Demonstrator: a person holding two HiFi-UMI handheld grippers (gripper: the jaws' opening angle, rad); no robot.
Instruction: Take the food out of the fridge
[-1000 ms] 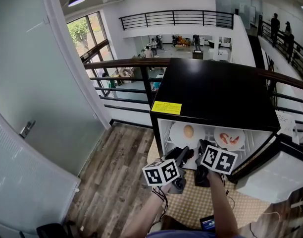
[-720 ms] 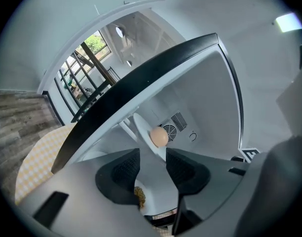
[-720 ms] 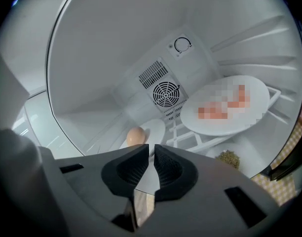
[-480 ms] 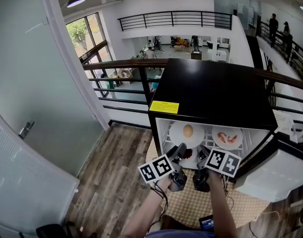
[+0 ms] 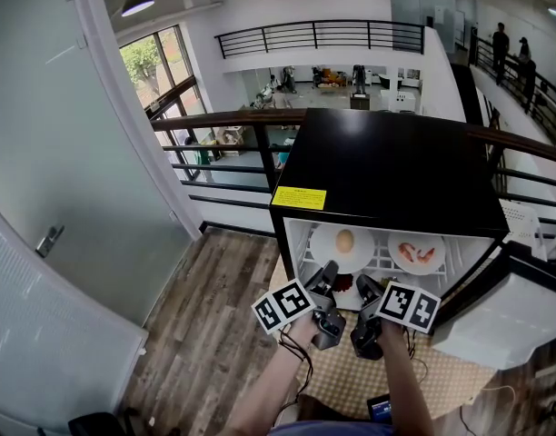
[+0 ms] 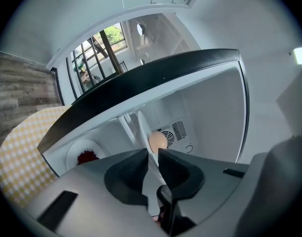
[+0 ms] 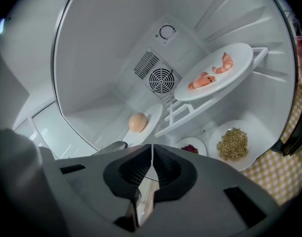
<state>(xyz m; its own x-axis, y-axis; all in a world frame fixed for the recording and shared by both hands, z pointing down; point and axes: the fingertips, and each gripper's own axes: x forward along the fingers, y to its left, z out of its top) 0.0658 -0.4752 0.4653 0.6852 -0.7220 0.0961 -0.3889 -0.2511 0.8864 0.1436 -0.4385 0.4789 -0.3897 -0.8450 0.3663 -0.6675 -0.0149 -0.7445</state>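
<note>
Food is sitting on two levels of the open fridge [image 5: 396, 166]. An egg [image 5: 345, 240] is resting on a white plate [image 5: 325, 243] on the upper rack [image 7: 190, 110]. A second plate [image 5: 418, 267] carrying shrimp [image 5: 416, 252] is lying just beside it to the right. A small dish of red food [image 7: 189, 148] and a plate of brownish grain [image 7: 233, 143] are waiting below. The left claw [image 6: 153, 153] is taking the near rim of the egg plate. Its jaws have just been closing, and the white rim is now filling the narrow gap between them, with the pads seemingly pressing on both faces. The right claw [image 7: 152, 149] is hovering just beside it with its jaws fully together and nothing that I can make out between them. The step in hand is looking like the first withdrawal, the egg plate coming off the rack. Doing it well is probably going to mean keeping the plate level, since the egg is lying loose and is likely to roll at any tilt. The plate should be rising only enough to clear the rack before it is drawn straight out toward the person. A one-sided pinch on a rim is leaving the far edge free to sag, so the right claw would be serving better opened and brought onto the opposite rim, or held under it. The shrimp plate is standing close, so the pull should be staying clear of its edge.
</note>
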